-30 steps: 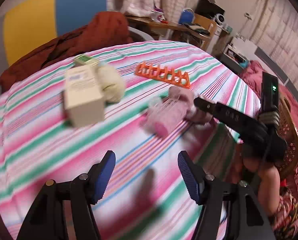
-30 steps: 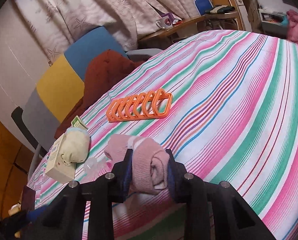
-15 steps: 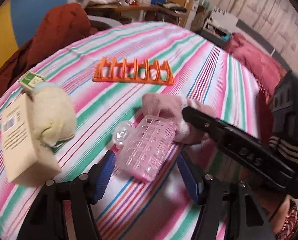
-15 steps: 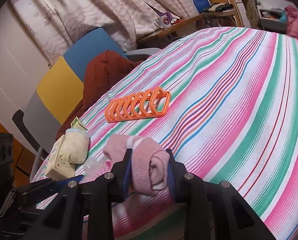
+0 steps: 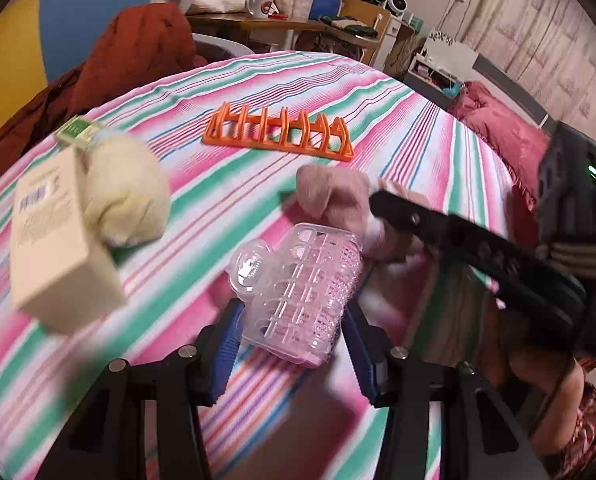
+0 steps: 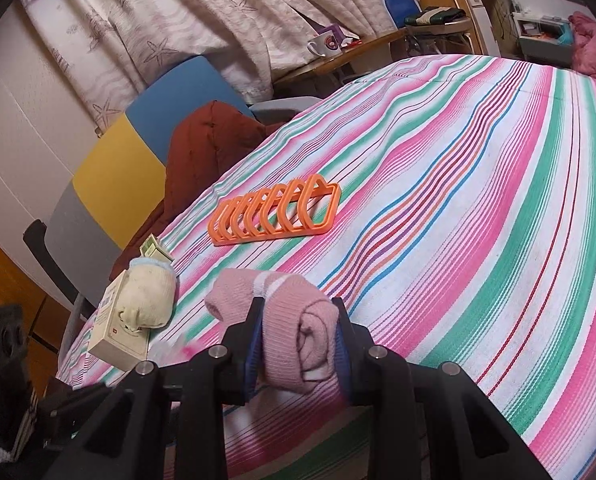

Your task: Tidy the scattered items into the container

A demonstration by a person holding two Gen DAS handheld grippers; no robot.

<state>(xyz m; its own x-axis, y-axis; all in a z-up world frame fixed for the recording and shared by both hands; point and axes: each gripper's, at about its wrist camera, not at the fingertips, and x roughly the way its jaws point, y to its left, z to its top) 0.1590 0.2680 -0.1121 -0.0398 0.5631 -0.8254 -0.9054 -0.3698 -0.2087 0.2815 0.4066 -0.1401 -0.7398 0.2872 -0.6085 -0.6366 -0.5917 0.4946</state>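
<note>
A clear pink plastic basket [image 5: 298,296] lies on its side on the striped tablecloth, between the blue pads of my left gripper [image 5: 292,350], which is open around it. My right gripper [image 6: 298,350] is shut on a rolled pink sock [image 6: 298,340]; the sock [image 5: 334,196] also shows in the left wrist view, just behind the basket, with the right gripper's black finger across it. A cream rolled sock [image 5: 126,196] leans on a cream box [image 5: 54,240] at the left.
An orange plastic rack [image 5: 278,132] lies farther back on the table; it also shows in the right wrist view [image 6: 274,212]. A small green box [image 5: 76,132] sits behind the cream sock. A chair with a rust-red garment [image 5: 130,52] stands beyond the table's far edge.
My left gripper has moved forward and right until the pink basket sits between its pads. The right gripper has stayed shut on the pink sock, nearly still.
</note>
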